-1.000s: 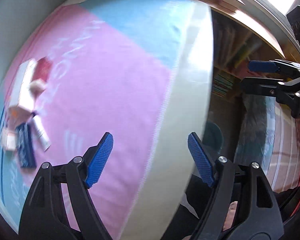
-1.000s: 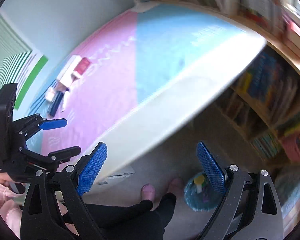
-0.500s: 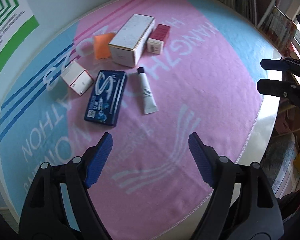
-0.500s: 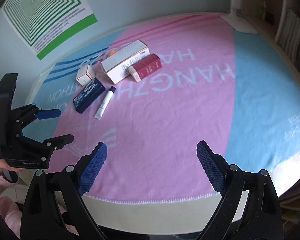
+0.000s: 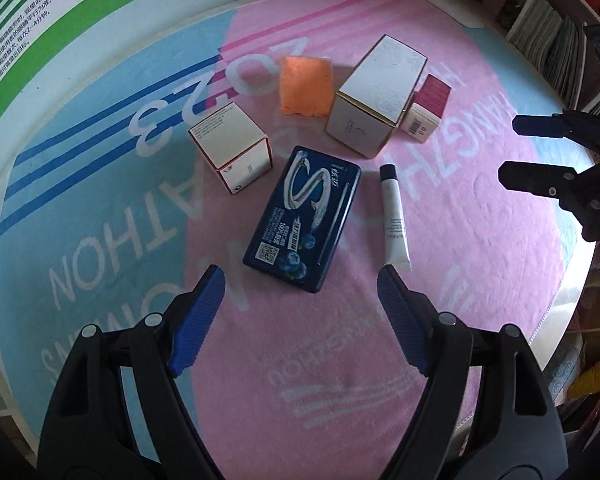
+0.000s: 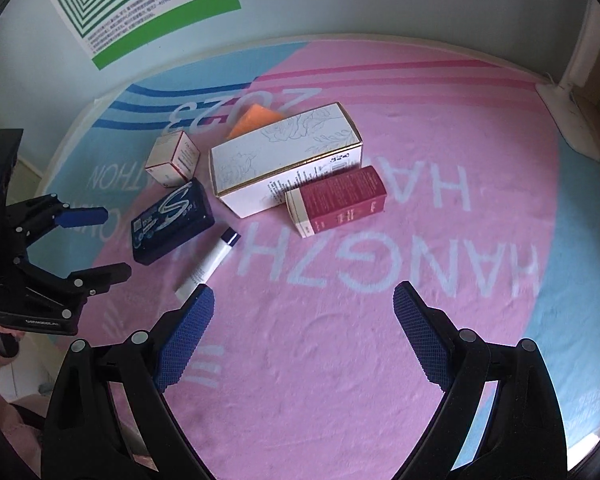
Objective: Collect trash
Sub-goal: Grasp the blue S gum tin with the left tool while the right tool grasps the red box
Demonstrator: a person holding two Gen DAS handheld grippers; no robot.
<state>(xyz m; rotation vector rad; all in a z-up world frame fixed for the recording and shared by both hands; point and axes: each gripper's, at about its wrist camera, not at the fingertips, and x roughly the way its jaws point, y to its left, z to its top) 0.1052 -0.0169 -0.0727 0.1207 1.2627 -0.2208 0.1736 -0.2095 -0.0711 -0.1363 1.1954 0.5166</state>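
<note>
Once swung from the counter's edge over the trash: left gripper (image 5: 300, 296) poised above blue tin (image 5: 303, 219), right gripper (image 6: 302, 312) near tube (image 6: 209, 263); both jaws open, nothing yet collected.

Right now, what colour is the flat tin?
Dark blue with a silver S; the tin shows clearest in the left wrist view.

Both grippers, left gripper (image 5: 300, 296) and right gripper (image 6: 303, 312), are built from black plastic, fitted with blue textured pads (image 6: 184, 342) and silver screws (image 5: 152, 319).
</note>
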